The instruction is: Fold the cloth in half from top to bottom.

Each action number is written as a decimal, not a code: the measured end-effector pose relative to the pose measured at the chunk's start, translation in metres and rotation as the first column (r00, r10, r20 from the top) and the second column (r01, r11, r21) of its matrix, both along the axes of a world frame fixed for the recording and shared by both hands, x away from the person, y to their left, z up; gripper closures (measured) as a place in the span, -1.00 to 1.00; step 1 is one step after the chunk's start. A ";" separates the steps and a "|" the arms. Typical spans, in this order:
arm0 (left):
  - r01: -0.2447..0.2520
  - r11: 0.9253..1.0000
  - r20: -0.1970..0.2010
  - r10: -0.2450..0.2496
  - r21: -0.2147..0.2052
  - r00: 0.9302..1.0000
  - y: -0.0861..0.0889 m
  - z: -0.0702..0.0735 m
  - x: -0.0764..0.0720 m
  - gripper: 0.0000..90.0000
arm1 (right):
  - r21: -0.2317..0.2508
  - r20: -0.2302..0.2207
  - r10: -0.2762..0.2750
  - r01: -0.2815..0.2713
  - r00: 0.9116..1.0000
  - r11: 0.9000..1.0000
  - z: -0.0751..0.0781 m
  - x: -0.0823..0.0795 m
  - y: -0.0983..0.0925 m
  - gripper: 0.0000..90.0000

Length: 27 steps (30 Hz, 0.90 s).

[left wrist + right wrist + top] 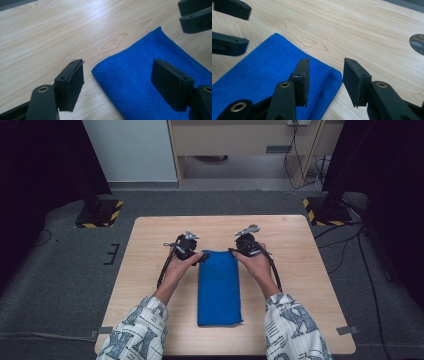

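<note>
Patterned sleeves (292,330) entering; both claws gaping at far corners of folded blue cloth (218,287) lying mid-surface (150,270). Left claw (117,83), right claw (325,80) risking pinching only 1 layer, unfolding it.

A square, light wooden table (150,285) with a pale grain stands on grey carpet. One thing lies directly on it: a blue, oblong, folded microfibre cloth (218,287), flat, its long sides running away from the person. Its far corners sit by the black gripper fingers (71,83), the near end well behind them.
</note>
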<state>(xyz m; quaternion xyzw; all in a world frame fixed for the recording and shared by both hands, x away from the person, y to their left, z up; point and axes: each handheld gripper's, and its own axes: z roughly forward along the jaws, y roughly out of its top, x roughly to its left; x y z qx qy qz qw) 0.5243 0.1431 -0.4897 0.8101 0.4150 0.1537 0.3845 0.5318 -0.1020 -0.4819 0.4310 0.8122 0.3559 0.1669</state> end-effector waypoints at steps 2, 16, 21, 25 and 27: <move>-0.009 1.000 -0.003 0.009 -0.004 1.000 0.001 -0.001 0.001 -0.37 | 0.001 -0.007 -0.006 0.006 1.000 1.000 -0.003 0.003 0.000 0.26; 0.002 1.000 -0.016 -0.002 0.004 1.000 0.001 -0.005 0.000 -0.36 | -0.022 -0.050 -0.002 0.001 0.999 1.000 -0.022 0.018 0.012 0.63; -0.001 1.000 -0.012 0.001 0.001 1.000 0.001 -0.006 0.000 -0.37 | -0.013 -0.061 -0.005 0.004 0.998 1.000 -0.024 0.020 0.014 0.63; -0.005 1.000 -0.020 0.005 0.000 1.000 0.002 -0.009 0.001 -0.37 | -0.041 -0.084 -0.005 0.002 0.996 0.999 -0.029 0.020 0.016 0.83; -0.005 1.000 -0.022 0.005 0.005 1.000 0.002 -0.010 0.001 -0.37 | -0.043 -0.079 -0.008 0.004 0.997 0.999 -0.029 0.020 0.015 0.97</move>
